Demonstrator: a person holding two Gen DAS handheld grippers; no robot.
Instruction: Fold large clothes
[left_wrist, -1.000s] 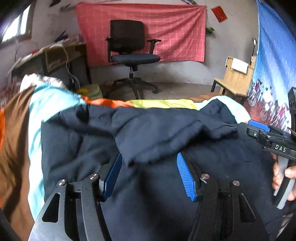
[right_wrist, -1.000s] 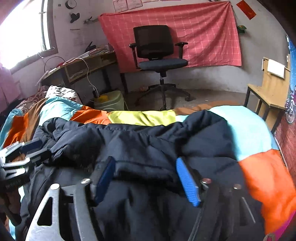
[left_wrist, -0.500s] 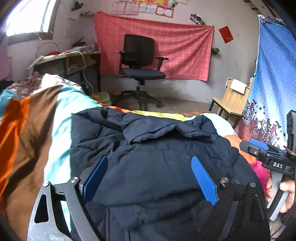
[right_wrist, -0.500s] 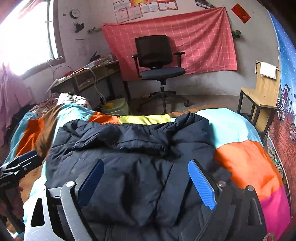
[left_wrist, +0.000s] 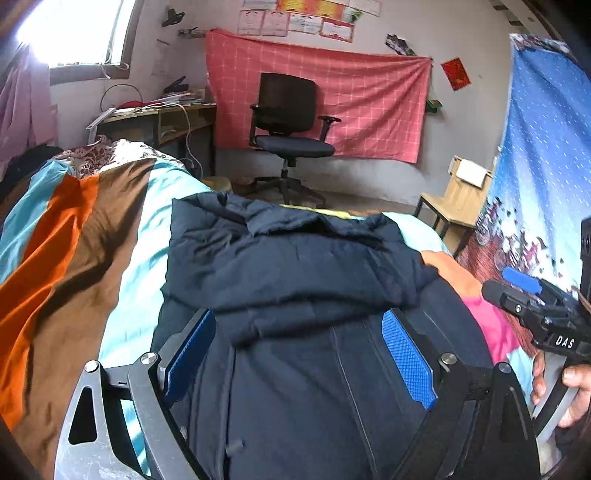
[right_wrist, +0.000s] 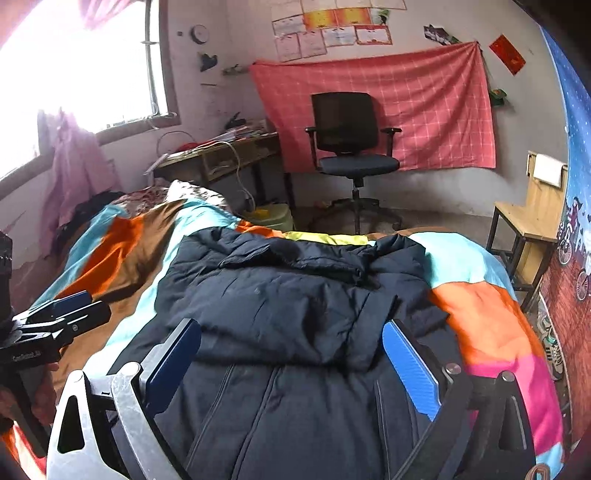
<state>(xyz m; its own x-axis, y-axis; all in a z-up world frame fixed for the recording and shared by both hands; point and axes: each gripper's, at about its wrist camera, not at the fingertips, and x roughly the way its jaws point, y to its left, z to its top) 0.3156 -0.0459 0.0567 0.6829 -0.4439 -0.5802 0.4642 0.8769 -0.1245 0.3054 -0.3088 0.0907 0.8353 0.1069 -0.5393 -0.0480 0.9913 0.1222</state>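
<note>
Over on the left we see the striped bedspread (left_wrist: 85, 236) in brown, orange and pale blue, and lying across it the navy padded jacket (left_wrist: 295, 280), its upper part folded down over the lower body. Our left tongs (left_wrist: 295, 362) hang above the jacket with the blue pads (left_wrist: 406, 363) spread wide and nothing between them. Through the right camera we get the same jacket (right_wrist: 288, 314) on the bed, and our right tongs (right_wrist: 291, 365) are spread wide too, gripping nothing. At the far wall sits a black office chair (right_wrist: 351, 147) in front of a pink checked cloth (right_wrist: 424, 103), and on the right edge a wooden chair (right_wrist: 532, 214).
</note>
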